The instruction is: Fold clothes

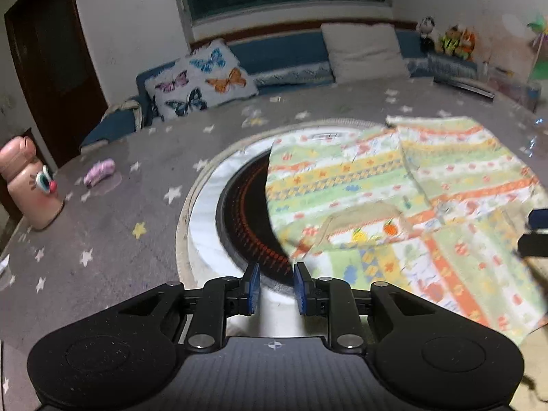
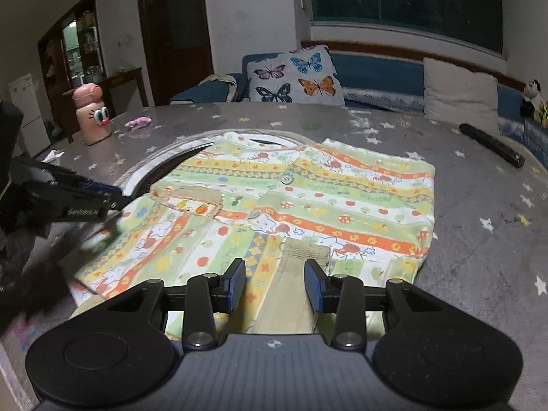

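Observation:
A small patterned child's shirt (image 2: 308, 191) with green, yellow and orange stripes lies partly folded on the grey star-print table (image 2: 479, 239). It also shows in the left wrist view (image 1: 394, 205), over the round hotplate (image 1: 239, 205). My left gripper (image 1: 275, 287) is open and empty, just left of the shirt's near left edge. It shows from the side in the right wrist view (image 2: 113, 198). My right gripper (image 2: 275, 286) is open over the shirt's near hem, above a beige cuffed part (image 2: 301, 257); it holds nothing.
A pink cartoon bottle (image 1: 29, 185) and a small purple item (image 1: 99, 171) stand at the left of the table. A black rod (image 2: 493, 145) lies at the far right. A blue bench with a butterfly cushion (image 2: 294, 75) runs behind the table.

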A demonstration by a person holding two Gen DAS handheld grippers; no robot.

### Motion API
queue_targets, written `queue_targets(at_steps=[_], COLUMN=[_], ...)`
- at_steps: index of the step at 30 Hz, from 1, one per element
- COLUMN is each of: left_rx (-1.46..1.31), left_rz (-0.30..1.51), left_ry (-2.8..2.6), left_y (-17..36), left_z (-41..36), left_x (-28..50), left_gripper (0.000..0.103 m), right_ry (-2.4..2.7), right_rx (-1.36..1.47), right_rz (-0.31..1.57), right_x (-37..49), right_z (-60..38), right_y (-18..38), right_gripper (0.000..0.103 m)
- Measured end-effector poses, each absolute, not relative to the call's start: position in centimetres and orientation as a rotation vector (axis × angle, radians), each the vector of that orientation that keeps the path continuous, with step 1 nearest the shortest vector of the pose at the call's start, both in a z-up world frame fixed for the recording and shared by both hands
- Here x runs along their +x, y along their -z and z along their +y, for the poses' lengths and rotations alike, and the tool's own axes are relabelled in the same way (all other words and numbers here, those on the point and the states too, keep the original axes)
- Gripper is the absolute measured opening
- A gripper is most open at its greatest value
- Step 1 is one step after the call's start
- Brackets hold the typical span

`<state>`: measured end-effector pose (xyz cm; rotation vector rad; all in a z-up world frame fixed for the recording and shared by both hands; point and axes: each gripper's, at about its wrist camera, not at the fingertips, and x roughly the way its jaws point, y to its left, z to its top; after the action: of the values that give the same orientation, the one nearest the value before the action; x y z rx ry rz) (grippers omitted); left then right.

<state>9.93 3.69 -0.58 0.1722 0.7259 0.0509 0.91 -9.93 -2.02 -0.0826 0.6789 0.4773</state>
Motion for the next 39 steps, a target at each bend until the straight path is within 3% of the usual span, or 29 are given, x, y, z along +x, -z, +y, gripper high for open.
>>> queue_targets(at_steps=[15, 17, 19, 31, 34, 39], left_rx=[0.391, 0.429, 0.475, 0.73, 0.739, 0.702], left_rz=[0.656, 0.639, 0.616, 0.471, 0.438, 0.401], left_ry=[0.028, 0.063, 0.1, 0.348, 0.391, 0.446], left_y=[1.3, 1.1, 1.2, 3.3, 3.3, 2.9], left_z=[1.8, 1.5, 1.0, -3.8, -4.7, -5.5], left_x=[6.3, 4.6, 2.9, -3.4, -3.7, -3.2], left_gripper=[0.025, 0.042, 0.046, 0.051, 0.051, 0.05], right_ry=[-0.518, -0.522, -0.526, -0.532, -0.537, -0.558], right_rx=[-0.222, -0.231, -0.247, -0.287, -0.322, -0.412], right_rz=[0.688, 0.69, 0.69, 0.701, 0.684, 0.65], right_x=[-3.0, -3.4, -3.9, -6.0, -6.9, -8.4], right_z=[-10.1, -10.3, -10.3, -12.0, -12.2, -12.1], right_y=[2.4, 2.4, 2.4, 1.4, 1.0, 0.9], right_gripper=[0.038, 0.038, 0.038, 0.04, 0.048, 0.052])
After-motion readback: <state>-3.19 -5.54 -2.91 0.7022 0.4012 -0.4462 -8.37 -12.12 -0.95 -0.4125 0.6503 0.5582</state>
